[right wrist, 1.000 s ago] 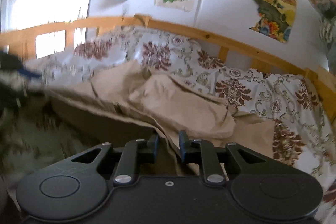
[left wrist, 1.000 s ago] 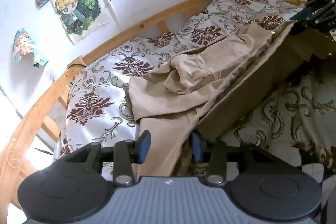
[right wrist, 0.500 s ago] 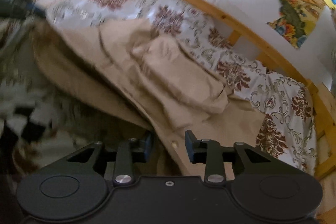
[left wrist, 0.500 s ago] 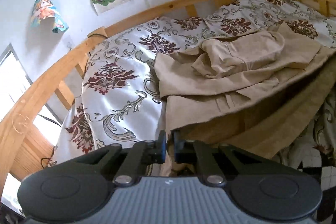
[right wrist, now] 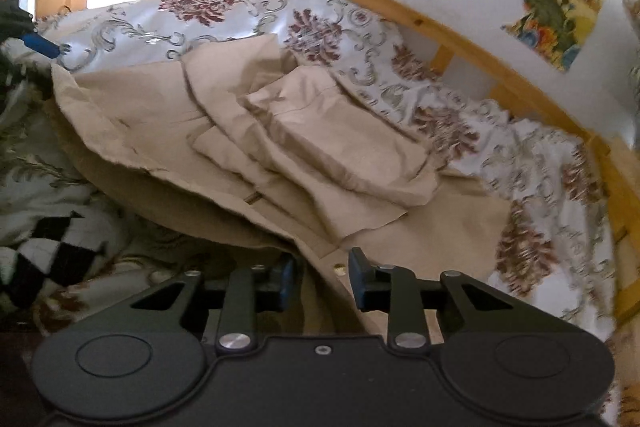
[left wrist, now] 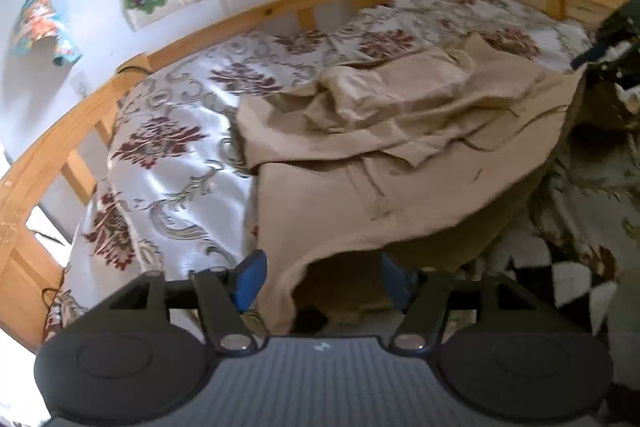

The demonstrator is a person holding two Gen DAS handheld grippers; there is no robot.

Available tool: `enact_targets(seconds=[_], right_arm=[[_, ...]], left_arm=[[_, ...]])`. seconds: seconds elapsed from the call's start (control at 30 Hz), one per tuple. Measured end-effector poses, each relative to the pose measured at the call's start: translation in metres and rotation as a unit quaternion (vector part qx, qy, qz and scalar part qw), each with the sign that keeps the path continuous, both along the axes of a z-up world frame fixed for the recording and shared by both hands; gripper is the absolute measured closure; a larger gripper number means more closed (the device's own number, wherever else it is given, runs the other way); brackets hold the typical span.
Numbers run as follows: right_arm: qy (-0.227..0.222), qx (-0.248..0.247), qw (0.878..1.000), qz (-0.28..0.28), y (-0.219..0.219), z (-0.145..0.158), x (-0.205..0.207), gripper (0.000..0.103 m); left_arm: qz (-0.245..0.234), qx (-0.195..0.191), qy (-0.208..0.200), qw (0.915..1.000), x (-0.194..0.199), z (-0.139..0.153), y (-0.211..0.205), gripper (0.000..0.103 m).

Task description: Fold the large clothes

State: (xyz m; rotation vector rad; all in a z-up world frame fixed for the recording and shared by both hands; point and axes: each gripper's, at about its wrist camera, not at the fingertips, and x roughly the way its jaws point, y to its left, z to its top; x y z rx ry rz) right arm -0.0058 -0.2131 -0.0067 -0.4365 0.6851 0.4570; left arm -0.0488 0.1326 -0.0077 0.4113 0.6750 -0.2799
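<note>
Wooden-railed bed [left wrist: 224, 23] with flowered sheet [left wrist: 168, 151] carries your beige garment [left wrist: 400, 131], rumpled mid-mattress. Your left gripper [left wrist: 320, 273] is opening, hem between unpressed pads; your right gripper [right wrist: 322, 277] stands spread around an edge.

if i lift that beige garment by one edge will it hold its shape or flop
Likely floppy: the beige garment lies in soft creased layers on the bedspread, and its near edge sags between the left gripper's opening jaws. Probably light, and folds may slide apart.

Bright daylight — fisheye-bent edges, slight motion blur throughout.
</note>
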Motion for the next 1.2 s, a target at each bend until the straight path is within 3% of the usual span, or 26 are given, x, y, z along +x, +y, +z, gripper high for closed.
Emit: enact_targets(seconds=[0.1,0.17,0.23,0.33,0.47,0.5,0.53,0.57,0.67,0.8,0.97,1.07,1.2], right_arm=[[0.038,-0.003,0.999,0.031,0.004,0.0,-0.004,0.058],[0.063,-0.009,0.996,0.058,0.01,-0.003,-0.008,0.039],[0.084,-0.014,0.993,0.081,0.019,-0.009,-0.011,0.026],[0.087,-0.053,0.99,0.095,0.038,-0.025,-0.015,0.025],[0.074,-0.168,0.978,0.102,0.063,-0.057,-0.016,0.027],[0.058,-0.19,0.975,0.105,0.067,-0.063,-0.017,0.03],[0.041,-0.195,0.974,0.107,0.066,-0.065,-0.018,0.045],[0.025,-0.185,0.977,0.105,0.064,-0.061,-0.018,0.066],[0.004,-0.075,0.995,0.072,0.05,-0.026,-0.009,0.08],[0.004,0.064,0.998,0.025,0.031,0.018,0.019,0.084],[0.035,0.199,0.978,-0.048,0.012,0.043,0.072,0.085],[0.052,0.241,0.966,-0.08,0.006,0.046,0.093,0.085],[0.066,0.268,0.957,-0.094,0.004,0.049,0.103,0.085]], left_arm=[[-0.005,-0.002,0.005,1.0,0.004,-0.003,-0.009,0.036],[-0.008,-0.021,0.014,0.9997,0.011,-0.001,-0.013,0.034],[-0.009,-0.043,0.023,0.9988,0.02,0.001,-0.016,0.031],[-0.019,-0.062,0.03,0.9974,0.029,0.005,-0.021,0.03],[-0.034,-0.075,0.038,0.9959,0.037,0.008,-0.028,0.026],[-0.037,-0.075,0.037,0.9959,0.037,0.008,-0.03,0.025],[-0.043,-0.077,0.035,0.9955,0.036,0.009,-0.031,0.024],[-0.047,-0.081,0.034,0.995,0.036,0.01,-0.032,0.02],[-0.064,-0.101,0.033,0.9923,0.036,0.014,-0.034,0.015],[-0.101,-0.108,0.027,0.9886,0.044,0.019,-0.049,0.013],[-0.145,-0.102,0.004,0.9841,0.052,0.023,-0.079,0.009],[-0.146,-0.08,0.003,0.9861,0.058,0.008,-0.103,0.009],[-0.108,0.0,-0.023,0.9939,0.067,-0.025,-0.139,0.011]])
